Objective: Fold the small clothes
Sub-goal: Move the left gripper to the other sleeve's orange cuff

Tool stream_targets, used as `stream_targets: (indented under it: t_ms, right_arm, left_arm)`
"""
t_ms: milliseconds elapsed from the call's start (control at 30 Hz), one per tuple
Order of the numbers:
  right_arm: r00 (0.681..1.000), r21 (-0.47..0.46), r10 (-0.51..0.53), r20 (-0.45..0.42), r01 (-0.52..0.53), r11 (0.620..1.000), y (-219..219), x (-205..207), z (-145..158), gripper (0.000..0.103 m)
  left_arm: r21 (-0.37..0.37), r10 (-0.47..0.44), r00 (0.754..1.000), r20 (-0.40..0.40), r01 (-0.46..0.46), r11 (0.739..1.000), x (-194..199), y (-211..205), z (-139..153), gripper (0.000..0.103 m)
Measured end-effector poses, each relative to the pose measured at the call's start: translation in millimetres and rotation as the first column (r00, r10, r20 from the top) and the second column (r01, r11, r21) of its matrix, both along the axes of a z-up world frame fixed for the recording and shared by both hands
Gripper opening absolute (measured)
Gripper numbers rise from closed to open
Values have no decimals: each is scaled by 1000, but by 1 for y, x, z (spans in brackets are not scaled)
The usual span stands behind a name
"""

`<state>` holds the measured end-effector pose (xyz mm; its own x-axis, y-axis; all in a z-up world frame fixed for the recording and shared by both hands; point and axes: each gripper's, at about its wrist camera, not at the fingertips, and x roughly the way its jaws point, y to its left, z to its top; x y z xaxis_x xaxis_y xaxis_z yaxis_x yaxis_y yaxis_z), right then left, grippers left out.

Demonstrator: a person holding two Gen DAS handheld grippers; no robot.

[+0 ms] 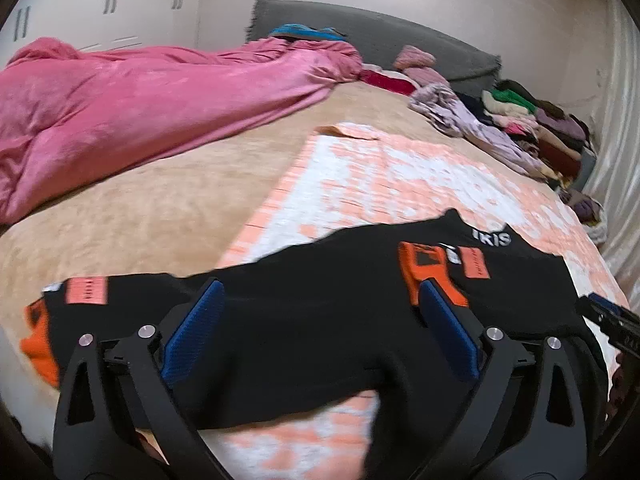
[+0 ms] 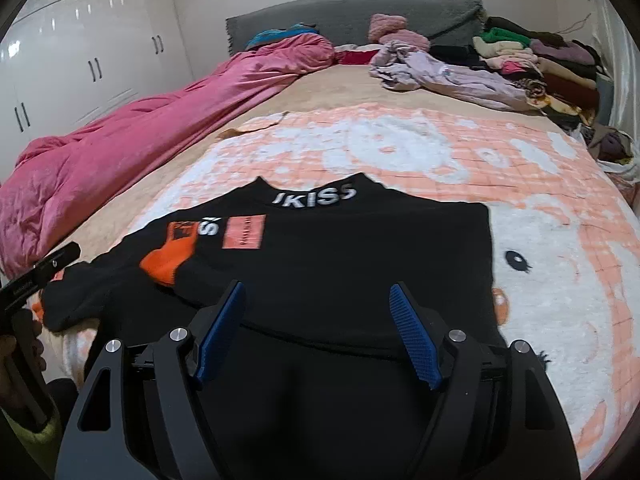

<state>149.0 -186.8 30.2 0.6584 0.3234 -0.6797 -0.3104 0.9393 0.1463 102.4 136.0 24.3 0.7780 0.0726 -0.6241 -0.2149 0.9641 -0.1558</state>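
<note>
I see a black top (image 2: 340, 256) with white lettering at the collar and orange cuffs lying flat on a pink-and-white cartoon blanket (image 2: 560, 264) spread over the bed (image 1: 152, 216). My left hand-held gripper (image 1: 320, 320) hovers over its near edge with jaws spread wide and nothing between the blue pads. My right hand-held gripper (image 2: 318, 326) also stands open above the cloth, gripping nothing. One sleeve (image 2: 168, 260) appears folded in across the chest, its orange cuff resting by the printed patches; the other sleeve (image 1: 60, 320) trails out to the left. I judge the fold only begun: that sleeve and the body still need folding. A heap of clothes (image 2: 540, 68) waits by the headboard.
</note>
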Motion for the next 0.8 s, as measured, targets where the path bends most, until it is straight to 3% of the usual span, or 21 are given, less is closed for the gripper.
stream_targets:
  t_ms: [233, 267, 300, 533, 800]
  right_arm:
    - [997, -8, 75, -3, -75, 997, 35, -4, 1, 73]
    - [996, -10, 85, -2, -85, 996, 41, -6, 2, 80]
    - [996, -3, 83, 10, -83, 997, 45, -8, 3, 99]
    - [988, 5, 152, 10, -152, 988, 79, -15, 5, 98]
    - [971, -12, 239, 8, -239, 971, 121, -23, 5, 98]
  left_arm:
    - [11, 92, 995, -22, -92, 996, -20, 42, 3, 93]
    - [16, 115, 993, -28, -114, 993, -25, 50, 2, 93]
    - [14, 127, 991, -31, -126, 992, -27, 55, 1, 93]
    - [21, 237, 970, -48, -236, 971, -54, 100, -4, 93]
    - [-19, 377, 924, -67, -379, 925, -86, 158, -11, 93]
